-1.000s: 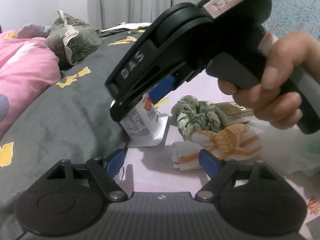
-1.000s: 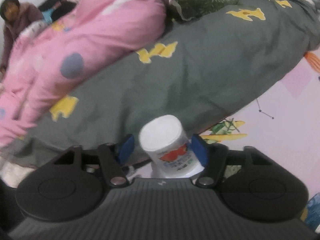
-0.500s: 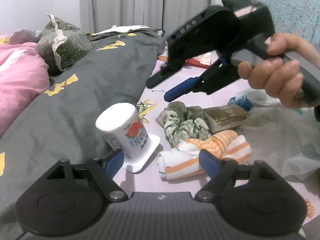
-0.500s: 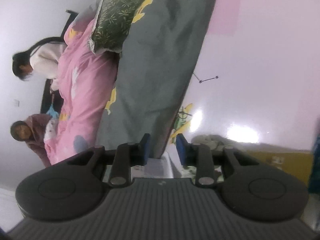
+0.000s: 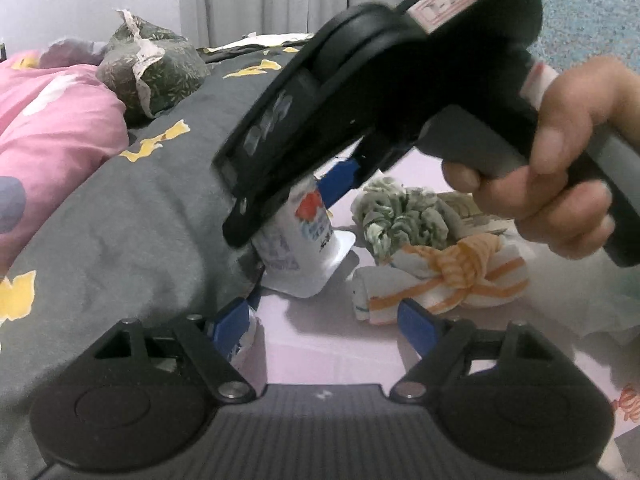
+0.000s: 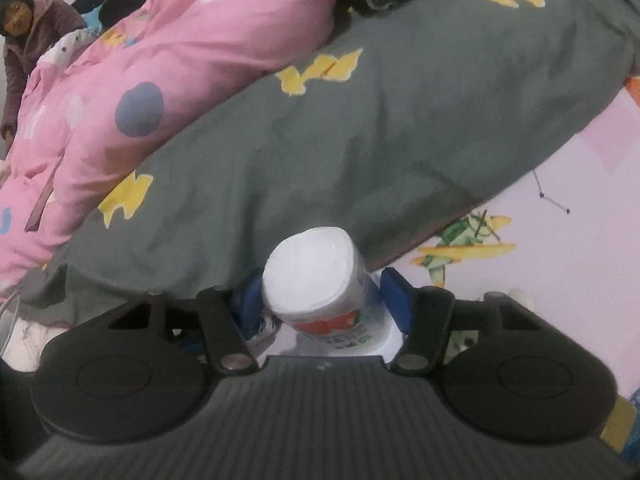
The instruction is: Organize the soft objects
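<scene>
A white yogurt cup [image 5: 298, 236] with a red fruit label stands upside down on the pink sheet, against the grey quilt [image 5: 140, 208]. My right gripper [image 6: 320, 300] straddles the cup [image 6: 316, 276] from above; its jaws are opening, and a slim gap shows at the right pad. A hand [image 5: 560, 184] holds its handle. Right of the cup lie a green ruffled cloth [image 5: 404, 216] and a knotted white towel with orange stripes [image 5: 440, 280]. My left gripper [image 5: 324, 326] hangs open and empty in front of them.
A pink quilt [image 5: 52, 120] and a green leafy pillow [image 5: 160, 68] lie beyond the grey quilt. A gold box [image 5: 472, 204] sits behind the green cloth. A thin plastic bag [image 5: 580, 300] lies at the right. A person [image 6: 24, 28] sits past the pink quilt.
Half a second ago my right gripper was lifted away from the cup with its jaws narrow; it has come back down around the cup with them wider. The left gripper has stayed open.
</scene>
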### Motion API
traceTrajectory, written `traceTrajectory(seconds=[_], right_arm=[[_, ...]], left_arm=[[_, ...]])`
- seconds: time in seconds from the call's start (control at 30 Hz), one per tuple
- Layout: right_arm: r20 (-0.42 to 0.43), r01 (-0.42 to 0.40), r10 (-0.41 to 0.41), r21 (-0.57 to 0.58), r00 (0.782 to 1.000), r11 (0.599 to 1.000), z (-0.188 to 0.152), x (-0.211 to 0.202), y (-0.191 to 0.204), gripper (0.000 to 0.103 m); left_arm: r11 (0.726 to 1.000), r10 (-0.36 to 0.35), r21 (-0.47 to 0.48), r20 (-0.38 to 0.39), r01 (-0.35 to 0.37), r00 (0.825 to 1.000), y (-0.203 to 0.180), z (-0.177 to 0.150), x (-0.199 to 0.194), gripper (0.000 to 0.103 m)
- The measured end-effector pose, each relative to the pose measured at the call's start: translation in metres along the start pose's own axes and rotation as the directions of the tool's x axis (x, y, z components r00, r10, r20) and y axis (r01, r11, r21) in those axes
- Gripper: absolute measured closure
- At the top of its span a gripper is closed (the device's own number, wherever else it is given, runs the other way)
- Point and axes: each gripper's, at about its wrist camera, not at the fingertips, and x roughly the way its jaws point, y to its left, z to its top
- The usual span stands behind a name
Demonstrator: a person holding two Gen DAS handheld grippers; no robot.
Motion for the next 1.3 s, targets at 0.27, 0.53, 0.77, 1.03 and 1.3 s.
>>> traceTrajectory(seconds=[0.27, 0.53, 0.77, 1.03, 1.3], right_arm=[[0.071, -0.308, 0.331, 0.585, 0.941, 0.75, -0.015, -0.006, -0.113, 0.043], [0.084, -0.179, 0.16, 0.581, 0.983, 0.794, -0.019, -0.032, -0.136, 0.045], [-0.001, -0.097, 0.099, 0.171, 0.995, 0.98, -0.007, -0.034, -0.053, 0.026], [-0.133, 0.046, -0.048, -0.017, 0.99, 0.999, -0.011, 0.003, -0.009, 0.052], [0.007, -0.268, 0.305, 0.497, 0.952, 0.825, -0.016, -0.009, -0.103, 0.056]], left_arm=[[1.0, -0.02, 0.019, 0.016, 0.019, 1.0, -0.007, 0.005, 0.0, 0.02], [0.999, -0.021, 0.033, 0.013, 0.02, 1.0, -0.008, 0.01, 0.009, 0.02], [1.0, -0.011, 0.022, -0.002, 0.011, 1.0, -0.004, 0.003, 0.005, 0.02], [1.0, 0.01, -0.006, -0.015, -0.01, 1.0, 0.005, -0.001, 0.0, 0.02], [1.0, -0.002, 0.011, 0.021, 0.001, 1.0, 0.001, 0.008, -0.008, 0.02]])
